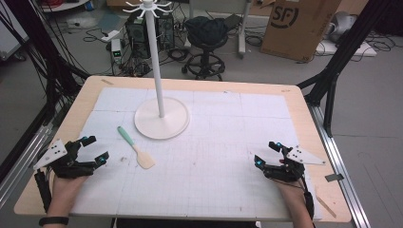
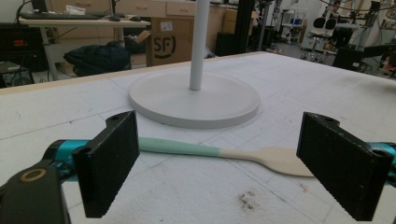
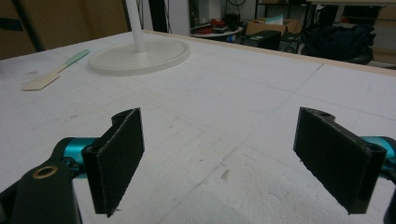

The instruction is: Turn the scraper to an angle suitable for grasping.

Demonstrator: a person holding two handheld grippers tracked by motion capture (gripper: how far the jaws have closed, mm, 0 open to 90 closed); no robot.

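A spatula (image 1: 136, 147) with a mint-green handle and a pale wooden blade lies flat on the white mat, just in front of the round base of a white hanging stand (image 1: 161, 118). My left gripper (image 1: 94, 148) rests near the table's left edge, open, with the spatula (image 2: 219, 152) lying across the view a short way beyond its jaws. My right gripper (image 1: 267, 153) sits near the right front edge, open and holding nothing. From it the spatula (image 3: 56, 70) and the stand (image 3: 140, 55) appear far off to the upper left.
The stand's tall pole (image 1: 156, 61) rises from the base to a hooked crown (image 1: 148, 6). The white gridded mat (image 1: 214, 142) covers most of the wooden table (image 1: 304, 118). A stool, a cardboard box and cables stand on the floor behind.
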